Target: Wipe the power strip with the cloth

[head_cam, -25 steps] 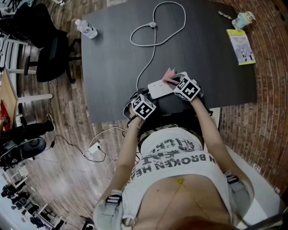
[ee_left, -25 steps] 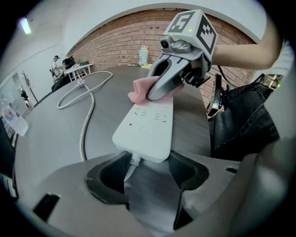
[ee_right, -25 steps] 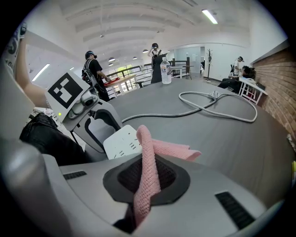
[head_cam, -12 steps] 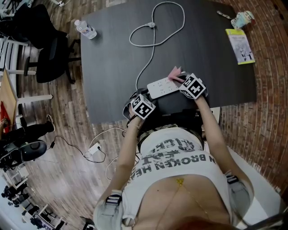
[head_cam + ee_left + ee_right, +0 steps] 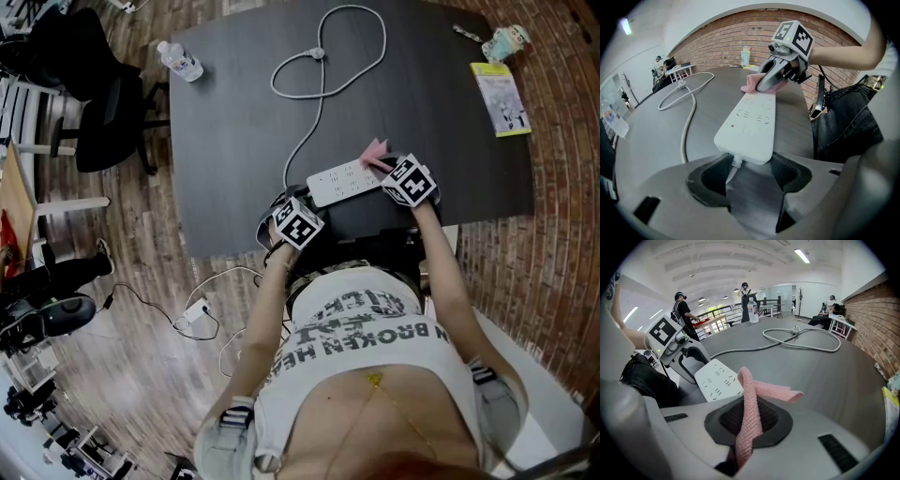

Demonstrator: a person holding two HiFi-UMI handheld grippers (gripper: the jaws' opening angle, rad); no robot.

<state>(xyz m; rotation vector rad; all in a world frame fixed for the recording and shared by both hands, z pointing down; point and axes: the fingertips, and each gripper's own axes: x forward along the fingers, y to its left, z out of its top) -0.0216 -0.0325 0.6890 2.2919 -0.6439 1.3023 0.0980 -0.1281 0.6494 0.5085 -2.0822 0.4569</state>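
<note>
Left gripper [image 5: 750,176]: jaws pressed on the cord end of the power strip [image 5: 750,117], pinning it to the table [image 5: 441,84].
Right gripper [image 5: 747,423]: clamped on pink cloth [image 5: 751,394] at the strip's far end.
Progress: likely mid-wipe; coverage unclear, more passes probably left.

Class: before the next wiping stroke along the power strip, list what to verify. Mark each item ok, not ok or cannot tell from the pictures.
1. Cloth clamped in the right tool: ok, it is pinched between the jaws.
2. Power strip steadied: ok, the left tool has a jaw against each side of its cord end.
3. Cloth on the strip: ok, it is at the far end.
4. Cord clear of the wiping path: ok, it leaves the near end and loops away across the table.
5. Strip switched off: cannot tell.
</note>
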